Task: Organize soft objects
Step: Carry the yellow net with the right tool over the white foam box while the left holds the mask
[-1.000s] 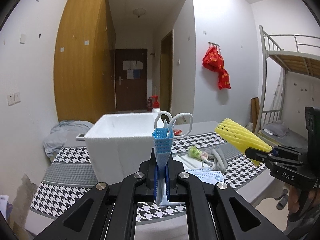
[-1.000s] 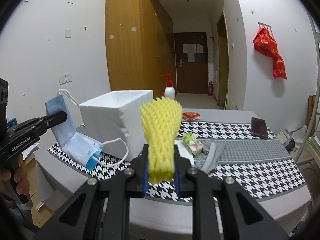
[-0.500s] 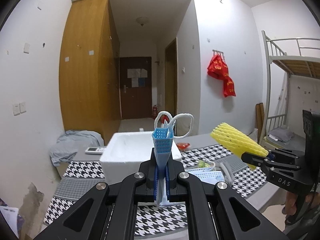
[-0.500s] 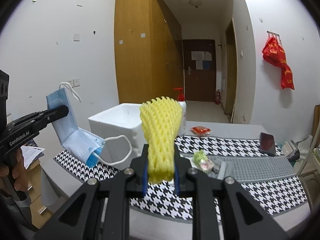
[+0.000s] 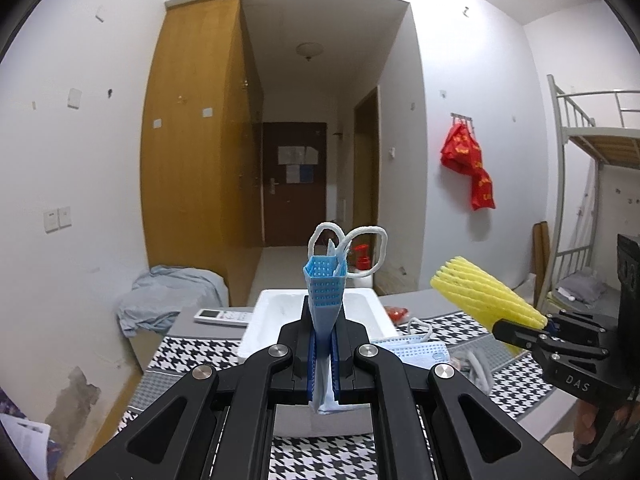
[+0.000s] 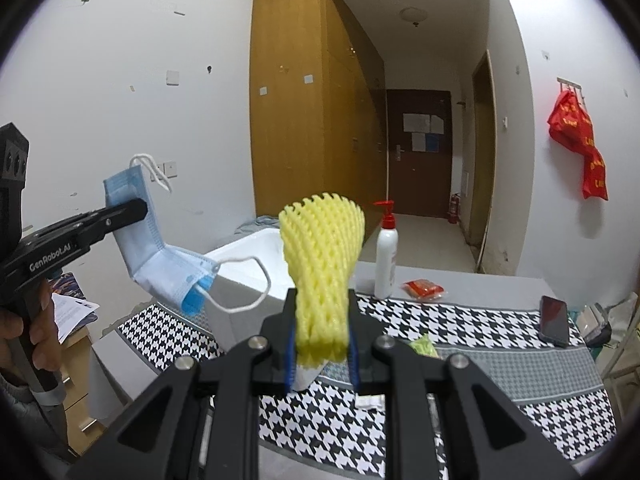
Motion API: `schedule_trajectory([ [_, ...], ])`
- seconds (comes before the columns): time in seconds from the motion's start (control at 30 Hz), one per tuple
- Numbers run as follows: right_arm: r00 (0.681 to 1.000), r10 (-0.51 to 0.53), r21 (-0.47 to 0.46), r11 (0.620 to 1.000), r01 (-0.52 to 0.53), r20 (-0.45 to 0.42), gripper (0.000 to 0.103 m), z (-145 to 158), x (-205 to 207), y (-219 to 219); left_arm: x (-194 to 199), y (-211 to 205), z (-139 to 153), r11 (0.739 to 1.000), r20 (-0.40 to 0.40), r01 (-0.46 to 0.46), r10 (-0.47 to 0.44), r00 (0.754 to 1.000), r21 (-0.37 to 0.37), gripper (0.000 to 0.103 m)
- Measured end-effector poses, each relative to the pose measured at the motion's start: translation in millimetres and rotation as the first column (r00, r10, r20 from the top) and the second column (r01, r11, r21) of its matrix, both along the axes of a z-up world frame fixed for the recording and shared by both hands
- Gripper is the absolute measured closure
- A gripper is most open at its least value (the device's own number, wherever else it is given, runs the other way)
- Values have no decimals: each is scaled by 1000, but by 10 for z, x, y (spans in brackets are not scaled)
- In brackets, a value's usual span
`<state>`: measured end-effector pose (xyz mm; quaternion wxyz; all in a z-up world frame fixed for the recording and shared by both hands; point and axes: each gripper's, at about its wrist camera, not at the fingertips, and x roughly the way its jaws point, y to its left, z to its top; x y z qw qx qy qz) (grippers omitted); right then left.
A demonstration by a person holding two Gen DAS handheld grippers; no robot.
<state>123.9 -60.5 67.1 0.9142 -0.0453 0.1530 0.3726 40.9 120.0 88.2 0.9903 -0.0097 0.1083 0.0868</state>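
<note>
Face mask (image 5: 325,300) pinched in the left gripper (image 5: 324,354), yellow foam net (image 6: 322,268) clamped in the right gripper (image 6: 322,354), both held above the white foam box (image 5: 276,316); its contents are hidden.

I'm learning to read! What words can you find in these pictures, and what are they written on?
"GenRobot.AI": on the left tool, which holds the blue mask.
"DAS": on the right tool, which holds the yellow foam net.
Red bags: yellow writing, too blurred to read.
Door papers: too small to read.
</note>
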Motion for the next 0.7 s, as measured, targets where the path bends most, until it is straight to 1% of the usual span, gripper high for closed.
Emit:
schedule_trajectory([
  [0.43,999,44,-27,999,-44,-22,79,1,277,309,106,267,19,996,2,-83,83,997,-12,97],
  [0.7,996,83,-44,995,-85,-31,79,19,430,587,71,499,12,987,7,-160,160,987,-25,97],
])
